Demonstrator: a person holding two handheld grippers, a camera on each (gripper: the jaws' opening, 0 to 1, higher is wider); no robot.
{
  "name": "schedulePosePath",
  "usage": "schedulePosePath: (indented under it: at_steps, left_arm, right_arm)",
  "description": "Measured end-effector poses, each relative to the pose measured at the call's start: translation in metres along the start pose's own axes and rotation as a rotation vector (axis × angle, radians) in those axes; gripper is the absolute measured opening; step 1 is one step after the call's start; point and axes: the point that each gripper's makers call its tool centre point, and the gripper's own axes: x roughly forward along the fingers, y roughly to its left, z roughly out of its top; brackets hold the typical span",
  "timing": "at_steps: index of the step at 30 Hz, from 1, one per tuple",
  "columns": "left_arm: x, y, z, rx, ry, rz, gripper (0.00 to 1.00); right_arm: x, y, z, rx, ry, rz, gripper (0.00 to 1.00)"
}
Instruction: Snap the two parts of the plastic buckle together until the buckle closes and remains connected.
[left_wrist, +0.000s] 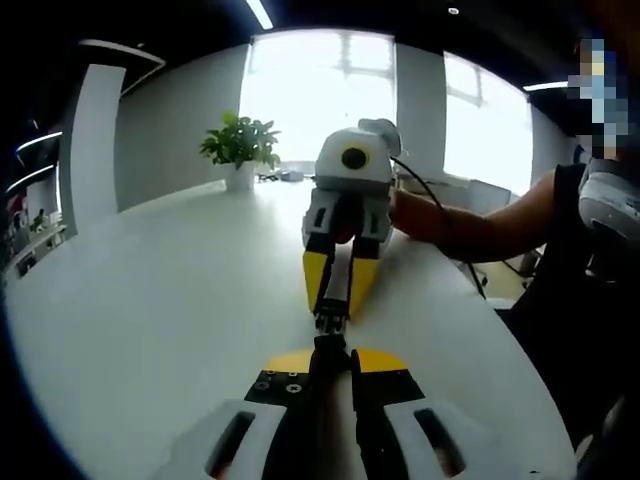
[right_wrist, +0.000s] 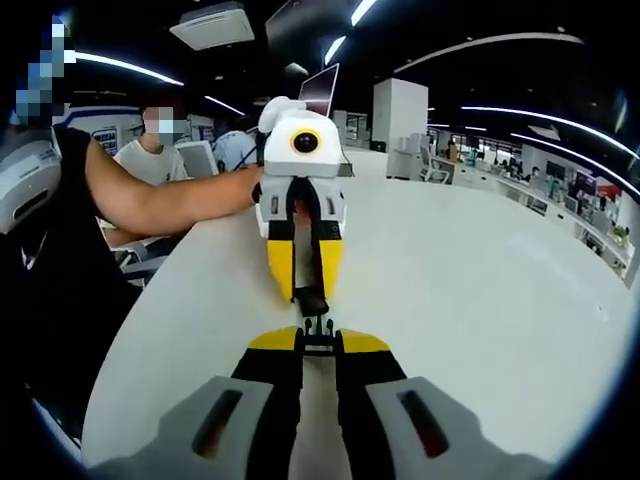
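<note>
Here the two grippers meet tip to tip above the white table (left_wrist: 150, 300), the black buckle between them. The left gripper (left_wrist: 334, 362) is clamped on one buckle half (left_wrist: 328, 345); the right gripper (right_wrist: 318, 340) pinches the pronged half (right_wrist: 318, 325). A potted plant (left_wrist: 240, 150) stands far behind the buckle.

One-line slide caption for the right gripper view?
Right gripper and left gripper meet tip to tip, pressing black buckle halves together above white table.
</note>
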Motion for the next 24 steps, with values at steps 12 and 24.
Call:
schedulePosePath:
  at_steps: [12, 24]
  left_arm:
    - [0.0028, -0.0016, -0.0013, 0.005, 0.009, -0.007, 0.11]
    - [0.0028, -0.0049, -0.0011, 0.011, 0.003, -0.018, 0.11]
  right_arm:
    - [0.0009, 0.0006, -0.0032, 0.007, 0.011, 0.011, 0.1]
    - [0.0023, 0.0034, -0.004, 0.004, 0.012, 0.025, 0.1]
